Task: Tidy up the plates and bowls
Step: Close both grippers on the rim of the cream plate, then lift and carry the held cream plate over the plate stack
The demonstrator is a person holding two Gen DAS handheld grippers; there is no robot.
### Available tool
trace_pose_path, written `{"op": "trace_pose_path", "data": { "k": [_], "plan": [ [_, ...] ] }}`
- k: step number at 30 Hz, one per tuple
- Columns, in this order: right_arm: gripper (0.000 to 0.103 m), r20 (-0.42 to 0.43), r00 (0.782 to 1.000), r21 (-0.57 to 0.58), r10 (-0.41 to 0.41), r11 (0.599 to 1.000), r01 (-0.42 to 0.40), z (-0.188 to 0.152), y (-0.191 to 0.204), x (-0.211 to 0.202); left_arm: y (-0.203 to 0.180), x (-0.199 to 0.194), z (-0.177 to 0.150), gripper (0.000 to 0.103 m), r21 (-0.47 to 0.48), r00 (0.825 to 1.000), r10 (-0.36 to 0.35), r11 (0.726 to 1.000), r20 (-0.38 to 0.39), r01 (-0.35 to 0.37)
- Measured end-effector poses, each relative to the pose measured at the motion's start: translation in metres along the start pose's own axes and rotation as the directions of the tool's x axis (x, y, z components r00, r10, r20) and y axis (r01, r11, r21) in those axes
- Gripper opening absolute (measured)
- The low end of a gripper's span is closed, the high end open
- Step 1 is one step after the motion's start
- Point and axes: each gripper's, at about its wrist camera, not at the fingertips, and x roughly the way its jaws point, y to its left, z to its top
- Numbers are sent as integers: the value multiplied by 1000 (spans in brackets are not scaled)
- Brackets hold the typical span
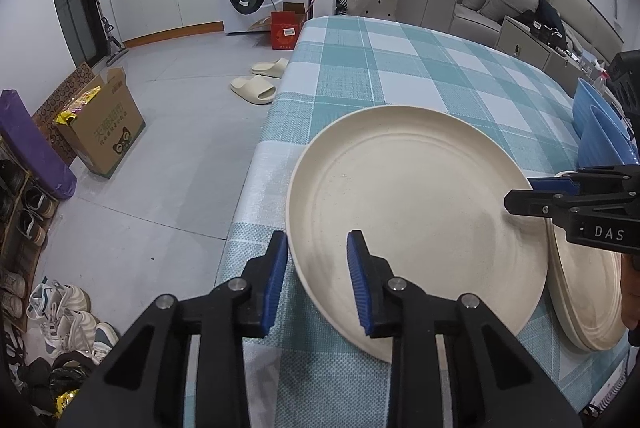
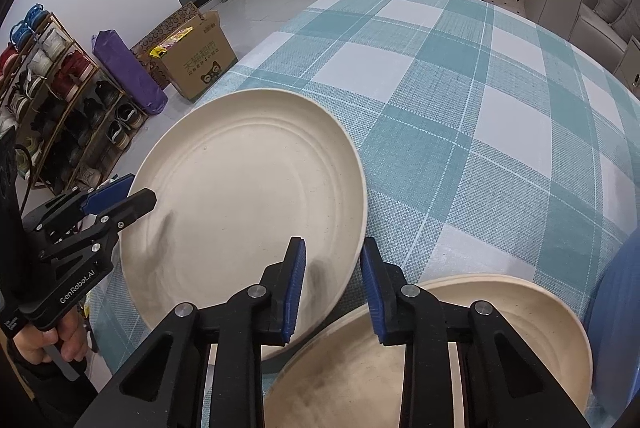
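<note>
both black claws, left (image 1: 318, 280) and right (image 2: 333, 286), pinch opposite rims of a round, matte cream plate (image 1: 416, 216) on checked woven cloth (image 1: 420, 68); one claw reads "genrobot.ai".

— Free room? Plenty toward twelve o'clock over the checked tablecloth (image 2: 460, 100).
— In the way? Cream plate (image 2: 244, 200) at ten, stacked plates (image 2: 520, 312) at five, blue bowls (image 1: 600, 132) at three.
</note>
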Motion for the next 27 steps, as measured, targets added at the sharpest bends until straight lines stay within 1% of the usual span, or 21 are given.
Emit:
{"op": "trace_pose_path", "data": {
  "k": [15,27],
  "plan": [
    [27,21,1000,-12,-17,1000,17,1,4,-8,-3,-13,3,29,8,999,16,1000,30,-16],
    [27,33,999,-19,-11,1000,11,4,4,-18,-3,-29,7,29,4,998,9,1000,67,-10]
  ]
}}
